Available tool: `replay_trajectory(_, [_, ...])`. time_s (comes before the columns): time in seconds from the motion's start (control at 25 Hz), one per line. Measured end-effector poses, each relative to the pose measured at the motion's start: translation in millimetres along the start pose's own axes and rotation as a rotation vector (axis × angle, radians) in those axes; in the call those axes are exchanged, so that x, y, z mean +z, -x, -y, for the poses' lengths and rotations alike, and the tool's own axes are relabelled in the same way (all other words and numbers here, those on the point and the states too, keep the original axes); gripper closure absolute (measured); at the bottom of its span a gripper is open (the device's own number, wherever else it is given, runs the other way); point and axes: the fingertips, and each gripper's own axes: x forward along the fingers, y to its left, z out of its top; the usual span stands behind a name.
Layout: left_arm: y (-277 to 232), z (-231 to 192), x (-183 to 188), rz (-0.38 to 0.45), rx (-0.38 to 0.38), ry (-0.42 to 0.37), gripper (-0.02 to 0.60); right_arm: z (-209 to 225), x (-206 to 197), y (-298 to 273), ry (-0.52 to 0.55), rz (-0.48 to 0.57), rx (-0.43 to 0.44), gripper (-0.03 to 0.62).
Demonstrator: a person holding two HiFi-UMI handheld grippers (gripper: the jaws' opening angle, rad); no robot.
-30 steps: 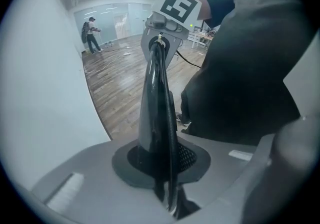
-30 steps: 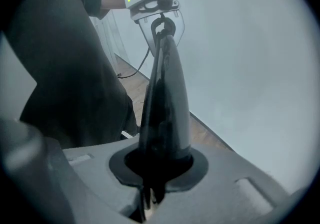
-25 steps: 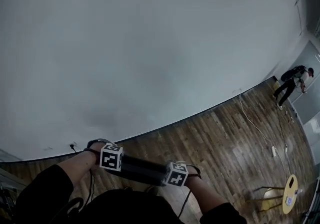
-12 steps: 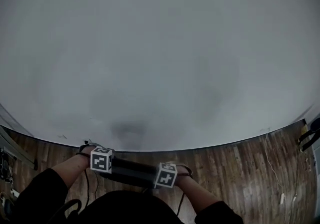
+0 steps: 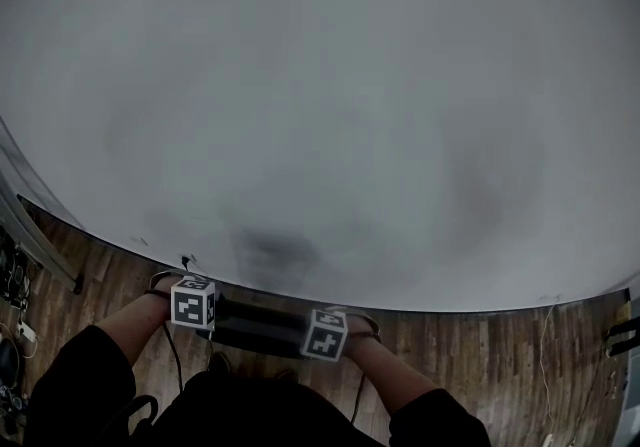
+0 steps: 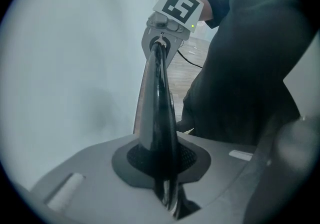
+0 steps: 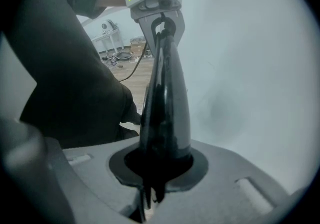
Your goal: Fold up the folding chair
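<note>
Left tool (image 5: 193, 303) and right tool (image 5: 324, 333) are each clenched on an end of the folding chair (image 5: 255, 327), a dark slab that looks folded flat and hangs level close to the person's body, over wooden floor (image 5: 480, 360) below a bare white wall (image 5: 320, 85). Looking along the left tool, its jaws pinch the chair's thin edge, wall to the left. Along the right tool the pinch is the same, a white desk (image 7: 110, 33) far behind; folding seems done, so next comes setting it down with both grips firm.
</note>
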Motion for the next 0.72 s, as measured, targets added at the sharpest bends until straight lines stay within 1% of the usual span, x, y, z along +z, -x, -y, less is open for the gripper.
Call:
replay_trajectory(0.24, [-2.1,-10.1,-7.3,0.008,-0.007,0.01,0.529,11.8,4.1,-4.8,0.003,-0.011,0.014,0.545])
replay_trajectory(0.72, [-5.3,-37.8,-10.5,0.02,-0.02,-0.003,0.528,36.7,4.4,-9.2,-0.013,-0.017,0.01,0.543])
